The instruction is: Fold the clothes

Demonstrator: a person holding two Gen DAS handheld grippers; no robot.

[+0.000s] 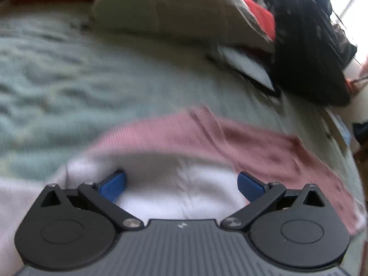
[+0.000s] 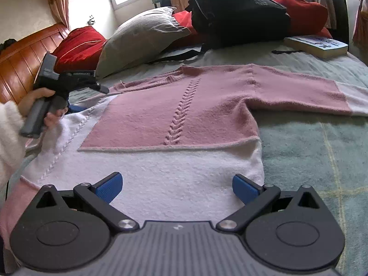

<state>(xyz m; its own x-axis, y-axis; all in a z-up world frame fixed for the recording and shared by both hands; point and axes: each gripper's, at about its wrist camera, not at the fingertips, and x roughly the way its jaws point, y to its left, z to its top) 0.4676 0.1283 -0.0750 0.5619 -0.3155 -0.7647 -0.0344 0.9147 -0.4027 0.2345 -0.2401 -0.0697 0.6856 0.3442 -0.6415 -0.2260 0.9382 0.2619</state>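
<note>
No readable text; book point(image 2: 316, 43) cover print and small mark on left hand-held gripper point(image 2: 76, 87) body illegible.

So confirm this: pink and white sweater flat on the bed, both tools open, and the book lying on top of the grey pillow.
Wrong on the book. The right wrist view shows it lying on the bedspread beside the black backpack, apart from the grey pillow. The rest holds: the sweater lies flat, and the left tool and right tool are open.

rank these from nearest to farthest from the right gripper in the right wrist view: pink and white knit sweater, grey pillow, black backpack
From the open right gripper:
1. Pink and white knit sweater, directly under and ahead of the fingers.
2. Grey pillow, beyond the sweater, ahead and left.
3. Black backpack, farthest, at the back of the bed, slightly right.
</note>
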